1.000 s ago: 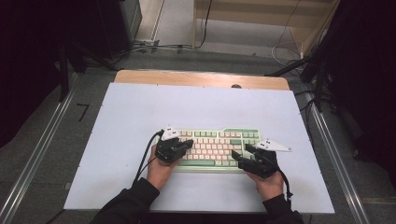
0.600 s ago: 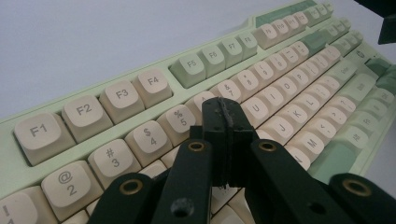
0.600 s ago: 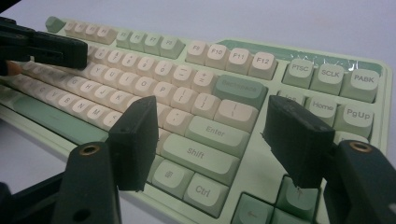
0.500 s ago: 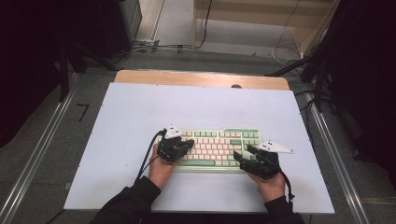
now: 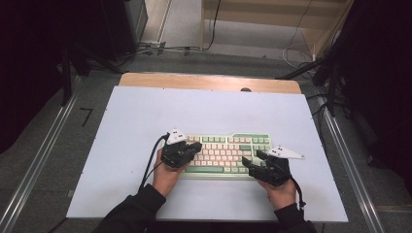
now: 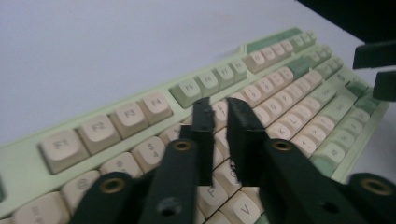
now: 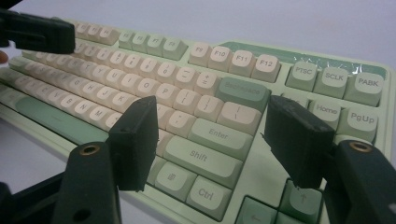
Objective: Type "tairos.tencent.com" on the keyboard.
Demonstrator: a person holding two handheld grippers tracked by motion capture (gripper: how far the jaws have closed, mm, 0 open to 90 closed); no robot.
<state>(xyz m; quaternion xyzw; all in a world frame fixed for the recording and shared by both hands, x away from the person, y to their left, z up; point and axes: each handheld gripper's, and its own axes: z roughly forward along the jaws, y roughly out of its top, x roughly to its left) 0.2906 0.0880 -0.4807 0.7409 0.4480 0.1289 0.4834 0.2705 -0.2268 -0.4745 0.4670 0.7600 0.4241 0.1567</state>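
A: Where was the keyboard [image 5: 226, 154]?

B: It lay flat on the white table [image 5: 145, 121], toward the near edge and a little right of the middle, its long side running along that edge. It was pale green with cream keys and some darker green ones.

A: And the left gripper [image 5: 190, 149]?

B: It was over the keyboard's left end, held in the person's left hand [image 5: 165, 177]. In the left gripper view its jaws stood over the letter keys just below the number row, with only a narrow slot between them. They had just been opening from fully together, and nothing sat between them.

A: Were they pressing a key?

B: I couldn't tell; the tips hid whatever lay under them.

A: The right gripper [image 5: 252, 162]?

B: It was at the keyboard's right end, near the front edge, in the right hand [image 5: 281, 190]. In the right gripper view its jaws stood well apart, straddling the Enter and Shift keys, clamped on nothing. The left gripper's jaw tips showed at the upper left corner of that view, over the far keys.
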